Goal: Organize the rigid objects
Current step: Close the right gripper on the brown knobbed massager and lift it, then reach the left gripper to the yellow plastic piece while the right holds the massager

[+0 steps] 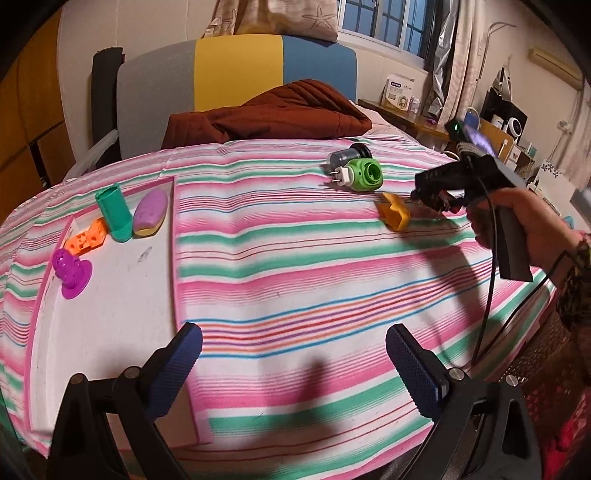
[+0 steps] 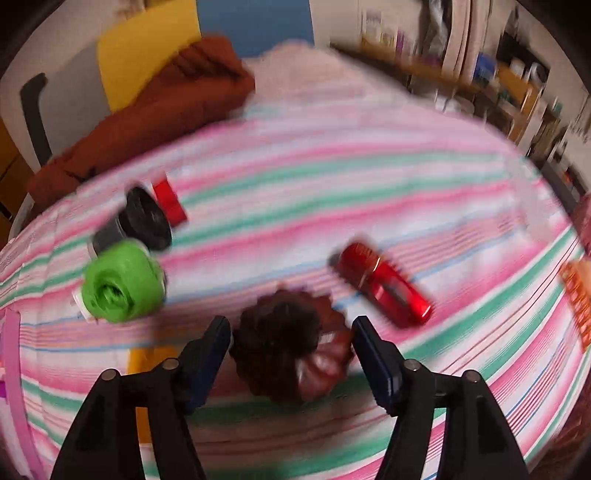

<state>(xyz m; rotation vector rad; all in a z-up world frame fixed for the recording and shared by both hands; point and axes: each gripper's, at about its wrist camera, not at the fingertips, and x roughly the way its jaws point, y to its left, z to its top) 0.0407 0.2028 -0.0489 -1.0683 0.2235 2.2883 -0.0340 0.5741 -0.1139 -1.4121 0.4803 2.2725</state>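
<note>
- Your left claw [image 1: 293, 363] hangs wide open over the striped sheet [image 1: 295, 266] with nothing between its blue pads; bare cloth lies ahead of it.
- To its left sits the white tray [image 1: 110, 314], its right edge running close past the left pad. The tray's near part is bare.
- At the tray's far end you've got a teal tube [image 1: 114, 212] standing up, a purple-and-yellow oval piece [image 1: 150, 213] leaning beside it, an orange block [image 1: 86, 238] and a magenta perforated piece [image 1: 70, 267].
- Out on the sheet, a green plug-in piece [image 1: 360, 175] lies touching a grey-and-black cylinder [image 1: 345, 155]; a yellow bracket [image 1: 394, 213] sits just right of them.
- Your right hand [image 1: 528, 225] holds its tool low beside that bracket, near the bed's right side.
- Right wrist view is blurred: your right claw [image 2: 291, 350] stands open around a dark brown fluted mould [image 2: 291, 347]. The pads flank it on both sides; whether the left one touches I can't tell, and the right one shows a gap.
- A red cylinder [image 2: 384, 282] lies just past the mould to the right.
- It's a bed: a rust-brown quilt [image 1: 269, 114] bunched at the head, a grey, yellow and blue headboard [image 1: 236, 70], a window [image 1: 384, 22] and cluttered shelves [image 1: 498, 122] on the right.
</note>
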